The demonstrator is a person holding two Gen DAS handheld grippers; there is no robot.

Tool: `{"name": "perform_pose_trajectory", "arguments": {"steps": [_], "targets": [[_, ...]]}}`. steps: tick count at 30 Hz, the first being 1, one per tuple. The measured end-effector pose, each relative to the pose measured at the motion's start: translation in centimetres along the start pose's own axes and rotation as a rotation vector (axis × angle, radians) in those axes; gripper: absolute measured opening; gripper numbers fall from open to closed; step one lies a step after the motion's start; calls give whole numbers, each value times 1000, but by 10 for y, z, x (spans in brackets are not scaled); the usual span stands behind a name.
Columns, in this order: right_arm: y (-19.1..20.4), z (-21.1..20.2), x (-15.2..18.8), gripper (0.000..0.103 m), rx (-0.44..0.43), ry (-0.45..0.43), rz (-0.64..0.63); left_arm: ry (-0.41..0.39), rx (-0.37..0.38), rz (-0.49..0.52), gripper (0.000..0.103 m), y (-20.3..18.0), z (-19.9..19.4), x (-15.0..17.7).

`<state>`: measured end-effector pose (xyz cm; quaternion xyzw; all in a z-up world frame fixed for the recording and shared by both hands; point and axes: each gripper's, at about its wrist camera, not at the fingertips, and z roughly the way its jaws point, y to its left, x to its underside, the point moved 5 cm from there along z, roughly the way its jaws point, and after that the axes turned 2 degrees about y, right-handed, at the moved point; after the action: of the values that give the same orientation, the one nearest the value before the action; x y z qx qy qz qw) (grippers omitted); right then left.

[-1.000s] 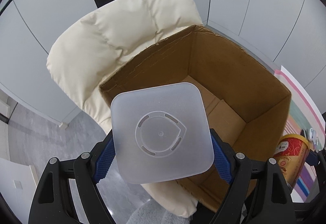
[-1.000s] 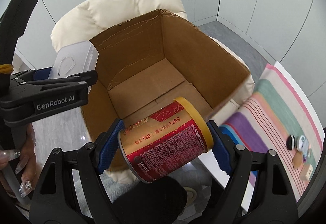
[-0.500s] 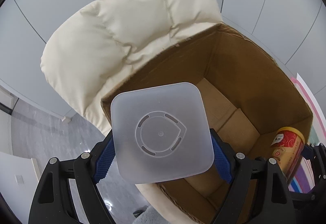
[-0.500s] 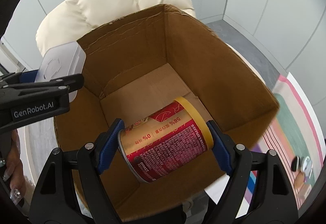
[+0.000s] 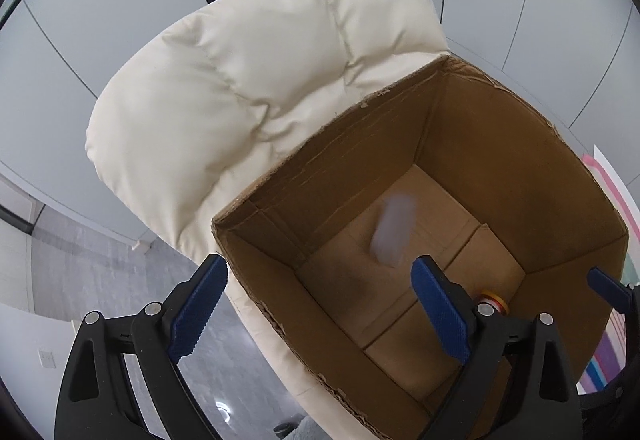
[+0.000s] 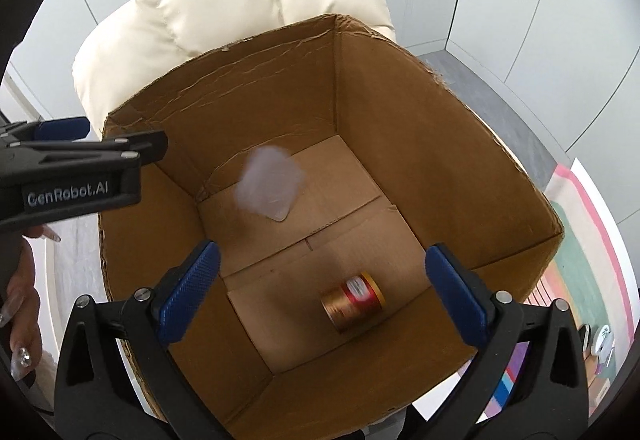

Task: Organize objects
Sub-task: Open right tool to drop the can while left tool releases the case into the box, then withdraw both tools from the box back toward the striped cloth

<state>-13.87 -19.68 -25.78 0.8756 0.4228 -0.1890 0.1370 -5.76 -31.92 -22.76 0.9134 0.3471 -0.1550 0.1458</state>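
An open cardboard box [image 5: 500, 144] [image 6: 420, 112] stands on a cream padded chair [image 5: 260, 80]. A translucent plastic container [image 5: 392, 232] [image 6: 268, 188] is blurred in mid-air inside the box. A red and gold can [image 6: 354, 300] lies on its side on the box floor; only its tip [image 5: 494, 300] shows in the left wrist view. My left gripper [image 5: 320, 308] is open and empty above the box's near left corner. My right gripper [image 6: 320, 296] is open and empty above the box.
A striped mat [image 6: 580, 260] with several small items [image 6: 600, 336] lies to the right of the box. Grey wall panels stand behind the chair [image 6: 240, 12]. A hand with long nails [image 6: 20, 304] holds the left gripper.
Both grippers have opened and let go. The plastic container and the can have dropped into the box. Both grippers have moved further over the box.
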Motion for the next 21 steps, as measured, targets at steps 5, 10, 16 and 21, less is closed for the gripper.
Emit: {"name": "perform_pose_trajectory", "arguments": {"steps": [5,10,16,21], "targets": [[-5,-5,4,103,10,3,10,1,21,-5,94,0,-4,3],[-6,-15,9,103,18,6,21,-9,50,-14,94,0,-12,5],[-10,-32,20,103,47,5,67,-2,101,11,94,-6,-28,13],[-16,-56,37,103,63,-18,122,-33,150,40,94,-12,-56,29]]}}
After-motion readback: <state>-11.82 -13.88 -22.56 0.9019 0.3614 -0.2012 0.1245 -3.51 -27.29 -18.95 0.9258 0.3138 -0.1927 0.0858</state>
